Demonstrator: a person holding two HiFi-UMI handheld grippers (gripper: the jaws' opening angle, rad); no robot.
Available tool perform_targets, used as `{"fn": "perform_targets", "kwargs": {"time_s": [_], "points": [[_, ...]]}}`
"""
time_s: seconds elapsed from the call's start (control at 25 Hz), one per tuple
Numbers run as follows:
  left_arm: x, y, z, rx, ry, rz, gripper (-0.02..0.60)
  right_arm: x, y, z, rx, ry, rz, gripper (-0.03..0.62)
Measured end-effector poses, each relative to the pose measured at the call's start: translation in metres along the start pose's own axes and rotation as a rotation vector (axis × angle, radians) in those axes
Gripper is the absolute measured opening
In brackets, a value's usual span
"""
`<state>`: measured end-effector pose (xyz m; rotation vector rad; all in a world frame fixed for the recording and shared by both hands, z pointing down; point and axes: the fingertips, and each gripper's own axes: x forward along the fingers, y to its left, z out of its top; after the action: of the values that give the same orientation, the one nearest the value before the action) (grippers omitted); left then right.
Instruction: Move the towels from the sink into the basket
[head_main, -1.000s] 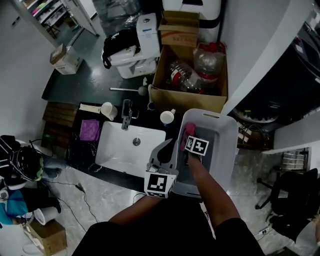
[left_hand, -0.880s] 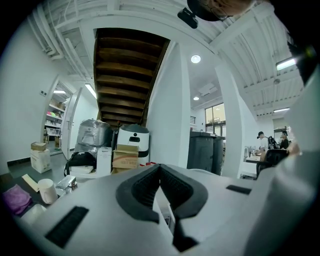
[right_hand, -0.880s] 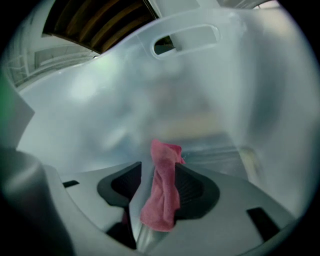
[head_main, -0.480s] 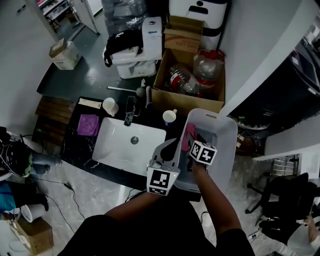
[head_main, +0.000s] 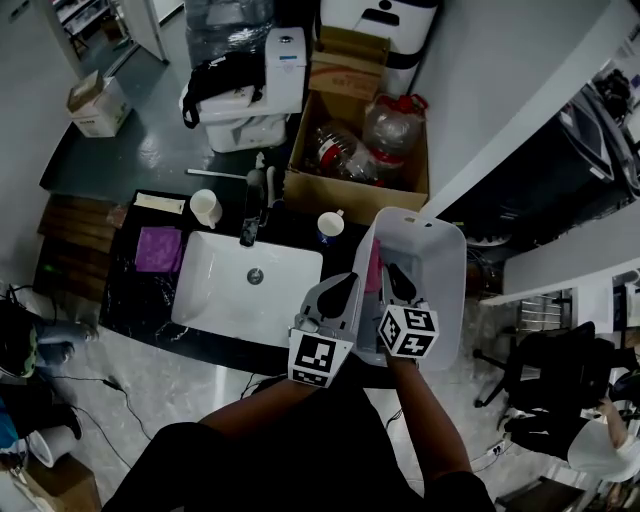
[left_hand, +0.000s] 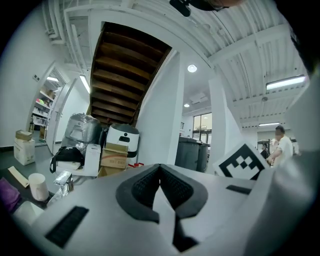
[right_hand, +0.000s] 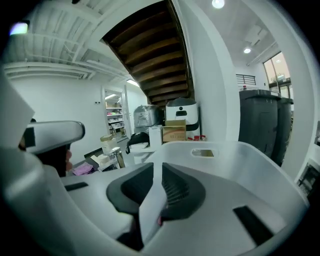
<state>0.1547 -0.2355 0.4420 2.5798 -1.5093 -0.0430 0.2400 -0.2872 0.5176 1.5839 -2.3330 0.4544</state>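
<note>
while right claw (head_main: 393, 280) closes empty, pink towel (head_main: 372, 266) lies just beside, in basket (head_main: 452, 285)

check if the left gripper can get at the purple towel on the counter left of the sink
Probably yes. The purple towel lies bare on the counter, and only the open sink lies between it and the left gripper. Its jaws are together, so they must open first.

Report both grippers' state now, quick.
Left gripper: closed, empty.
Right gripper: closing, slightly apart, nothing between the jaws.
</note>
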Motion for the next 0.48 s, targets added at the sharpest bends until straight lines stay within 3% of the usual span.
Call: {"fn": "perform_targets", "kwargs": {"time_s": [0.48], "points": [[-0.031, -0.004, -0.003, -0.018, -0.014, -0.102, 0.012, -0.079, 0.041, 0.02, 0.009, -0.127, -0.082, 0.021]]}}
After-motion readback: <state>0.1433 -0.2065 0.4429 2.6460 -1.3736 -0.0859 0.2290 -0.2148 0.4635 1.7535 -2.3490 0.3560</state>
